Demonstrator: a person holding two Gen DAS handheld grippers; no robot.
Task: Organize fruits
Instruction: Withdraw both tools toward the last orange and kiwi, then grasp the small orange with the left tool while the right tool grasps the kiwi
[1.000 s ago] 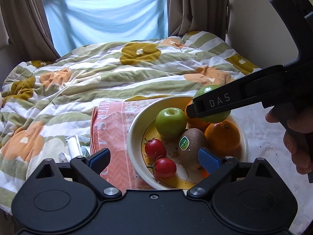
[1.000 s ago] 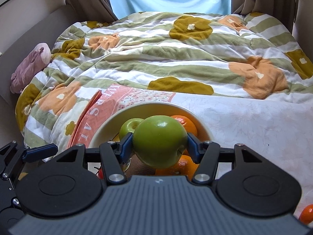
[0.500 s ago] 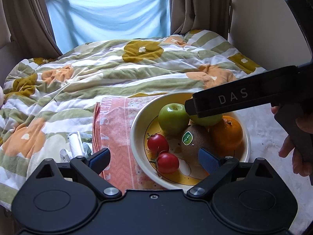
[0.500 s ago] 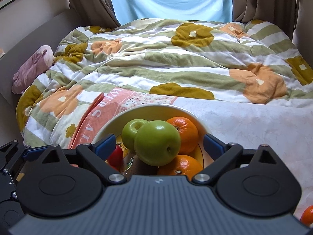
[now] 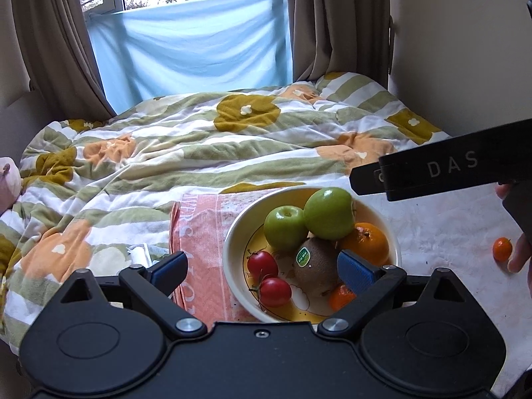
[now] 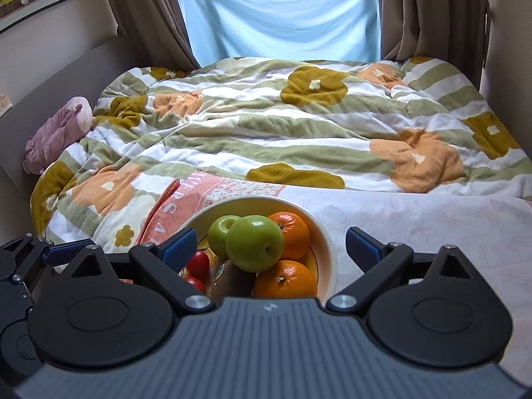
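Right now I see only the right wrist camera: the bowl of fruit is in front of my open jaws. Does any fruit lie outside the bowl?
Observer: Yes. One small orange lies on the white cloth, to the right of the bowl, close to the person's fingers.
Operator: Does the left gripper hold something?
Observer: No. The left gripper is open and its jaws are empty.
Operator: Is any fruit hidden at the bowl's near edge?
Observer: Yes. A second small orange sits there, beside the kiwi.
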